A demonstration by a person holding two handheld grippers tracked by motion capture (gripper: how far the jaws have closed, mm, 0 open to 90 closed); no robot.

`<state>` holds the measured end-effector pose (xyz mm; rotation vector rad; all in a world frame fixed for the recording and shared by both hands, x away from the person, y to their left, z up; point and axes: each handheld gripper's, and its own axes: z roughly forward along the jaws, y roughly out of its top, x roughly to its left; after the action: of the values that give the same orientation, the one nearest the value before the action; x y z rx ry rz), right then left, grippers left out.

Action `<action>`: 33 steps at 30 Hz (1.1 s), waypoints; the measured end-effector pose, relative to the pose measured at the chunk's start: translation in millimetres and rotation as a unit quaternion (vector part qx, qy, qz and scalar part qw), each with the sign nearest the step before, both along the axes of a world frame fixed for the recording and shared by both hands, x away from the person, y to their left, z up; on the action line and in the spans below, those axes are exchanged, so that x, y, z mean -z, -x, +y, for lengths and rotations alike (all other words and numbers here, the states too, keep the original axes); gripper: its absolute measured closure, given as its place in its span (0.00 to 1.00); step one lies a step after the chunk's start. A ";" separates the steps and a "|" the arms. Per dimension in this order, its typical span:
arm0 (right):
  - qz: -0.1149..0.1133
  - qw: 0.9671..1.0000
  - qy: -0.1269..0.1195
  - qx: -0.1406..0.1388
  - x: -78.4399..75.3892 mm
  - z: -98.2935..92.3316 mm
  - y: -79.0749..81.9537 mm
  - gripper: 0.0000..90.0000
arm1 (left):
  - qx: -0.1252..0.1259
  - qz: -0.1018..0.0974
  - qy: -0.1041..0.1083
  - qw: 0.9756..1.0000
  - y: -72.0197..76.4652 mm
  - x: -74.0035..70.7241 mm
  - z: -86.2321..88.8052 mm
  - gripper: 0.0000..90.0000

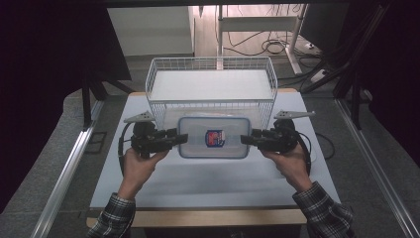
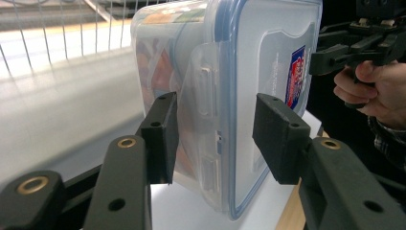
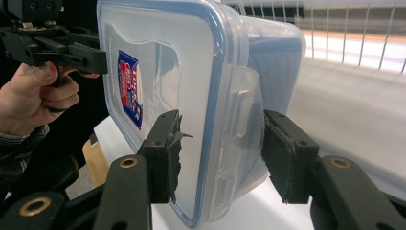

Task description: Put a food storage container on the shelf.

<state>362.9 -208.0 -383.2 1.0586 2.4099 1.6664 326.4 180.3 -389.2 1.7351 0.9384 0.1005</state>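
A clear plastic container [image 1: 198,133] with a blue-rimmed lid and a red and blue label is held flat between both grippers, just in front of the basket. My left gripper [image 1: 181,139] is shut on its left short end, one pad on the lid and the other on the underside by the side latch [image 2: 207,91]. My right gripper [image 1: 246,140] is shut on the right short end in the same way. In the left gripper view, the left gripper [image 2: 215,139] clamps the container [image 2: 249,57]. The right gripper [image 3: 220,153] clamps the container [image 3: 191,62] in its own view.
A white wire basket [image 1: 150,84] stands on the far half of the white table [image 1: 208,183], right behind the container. Metal rails run along both sides of the table. Cables lie on the floor at the back right.
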 end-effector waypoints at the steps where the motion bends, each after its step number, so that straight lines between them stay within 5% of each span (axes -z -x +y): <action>1: -0.006 1.000 -0.001 -0.001 -6.1 0.1 -3.5 0.56 | -0.001 -0.008 0.001 1.000 -3.4 -5.8 0.2 0.58; 19: -0.044 0.999 -0.007 -0.002 -59.2 9.3 -42.8 0.56 | -0.021 -0.031 0.016 0.999 -37.0 -53.8 7.9 0.58; 33: -0.042 0.999 -0.019 0.009 -83.8 12.6 -80.1 0.55 | -0.034 -0.033 0.021 0.999 -70.9 -77.2 10.0 0.58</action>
<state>443.0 -195.4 -299.4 0.9901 2.3184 1.7218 397.3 190.3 -312.1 1.6512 0.9442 0.1795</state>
